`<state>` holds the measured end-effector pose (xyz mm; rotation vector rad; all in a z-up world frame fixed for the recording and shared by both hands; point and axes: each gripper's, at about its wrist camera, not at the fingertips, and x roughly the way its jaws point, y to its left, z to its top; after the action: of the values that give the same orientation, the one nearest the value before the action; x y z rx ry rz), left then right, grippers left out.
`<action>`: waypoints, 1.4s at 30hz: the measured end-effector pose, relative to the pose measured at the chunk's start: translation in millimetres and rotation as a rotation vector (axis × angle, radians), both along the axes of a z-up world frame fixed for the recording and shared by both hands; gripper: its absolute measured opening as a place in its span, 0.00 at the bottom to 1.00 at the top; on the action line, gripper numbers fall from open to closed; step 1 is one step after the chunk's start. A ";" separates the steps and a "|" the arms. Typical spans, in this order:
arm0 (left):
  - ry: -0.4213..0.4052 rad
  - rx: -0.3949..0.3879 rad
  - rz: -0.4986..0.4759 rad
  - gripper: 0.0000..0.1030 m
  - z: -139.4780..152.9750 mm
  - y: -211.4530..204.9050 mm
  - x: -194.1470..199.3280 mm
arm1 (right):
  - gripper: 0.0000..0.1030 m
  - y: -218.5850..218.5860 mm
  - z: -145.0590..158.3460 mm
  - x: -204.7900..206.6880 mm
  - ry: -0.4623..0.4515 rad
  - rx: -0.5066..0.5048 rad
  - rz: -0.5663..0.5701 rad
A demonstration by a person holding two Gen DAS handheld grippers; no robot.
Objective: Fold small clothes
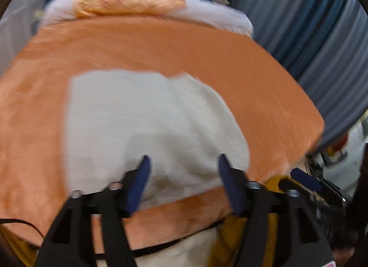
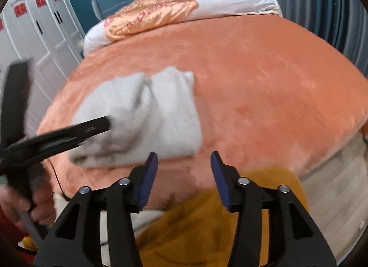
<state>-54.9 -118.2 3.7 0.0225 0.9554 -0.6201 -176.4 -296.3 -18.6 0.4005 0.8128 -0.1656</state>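
Knitwear is lying folded near the foot edge of an orange bed (image 2: 264, 71), where a pale grey knitted garment (image 2: 147, 115) is sitting in a soft, thick bundle. At far left in the right wrist view, the left gripper (image 1: 181, 163) is reaching in from the side, its dark fingers (image 2: 99, 124) hovering at the garment's left edge; its own camera is showing them spread wide above the cloth, pinching nothing. The garment is looking light, limp and fuzzy, so it is likely sagging and unfolding if lifted by one point; the better holds are probably the doubled edges or corners of the bundle, taken through all layers at once, with the ribbed hem (image 1: 195, 85) giving a firmer bite than the loose body. Its nap is probably gripping the plush cover beneath, so dragging risks bunching it. Further right, the right gripper (image 2: 184, 163) is hanging just off the garment's near right corner, its blue-padded fingers also parted and empty. Mustard-yellow fabric (image 2: 207, 221) is showing below both tools, at the bed's near edge.
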 end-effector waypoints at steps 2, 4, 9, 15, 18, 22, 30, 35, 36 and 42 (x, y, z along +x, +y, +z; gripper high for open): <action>-0.011 0.035 0.070 0.68 1.3 27.3 -1.1 | 0.55 -0.2 -1.5 18.5 -0.012 0.055 0.037; 0.014 0.080 0.147 0.68 -10.3 58.4 2.9 | 0.61 3.6 -8.0 40.0 -0.011 0.097 0.077; 0.138 0.103 0.250 0.68 -36.7 96.9 0.0 | 0.62 27.0 -28.8 79.5 0.038 0.223 0.144; 0.137 0.151 0.195 0.68 -51.7 81.3 -8.2 | 0.55 43.0 -51.7 118.5 0.125 0.274 0.156; 0.126 0.174 0.184 0.67 -60.8 79.3 -3.1 | 0.18 43.8 -32.5 123.3 0.072 0.229 0.169; 0.126 0.154 0.207 0.67 -61.6 77.4 10.6 | 0.15 15.9 37.8 75.3 -0.200 0.254 0.116; 0.161 0.235 0.200 0.58 -93.0 56.1 26.8 | 0.21 -11.6 -69.2 71.4 0.190 0.092 0.048; 0.173 0.170 0.218 0.56 -66.7 68.9 18.8 | 0.33 -2.8 -26.7 54.2 0.087 0.022 0.025; 0.176 0.149 0.222 0.56 -59.3 72.5 16.5 | 0.33 -4.4 -20.7 51.8 0.068 0.019 0.018; 0.113 -0.007 0.257 0.57 -6.2 79.9 6.1 | 0.39 -15.0 -11.2 78.8 0.030 0.044 0.038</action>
<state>-48.8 -38.3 -2.5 -0.1415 1.0452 -0.3902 -97.6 -311.3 -29.9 0.4249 0.8544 -0.1186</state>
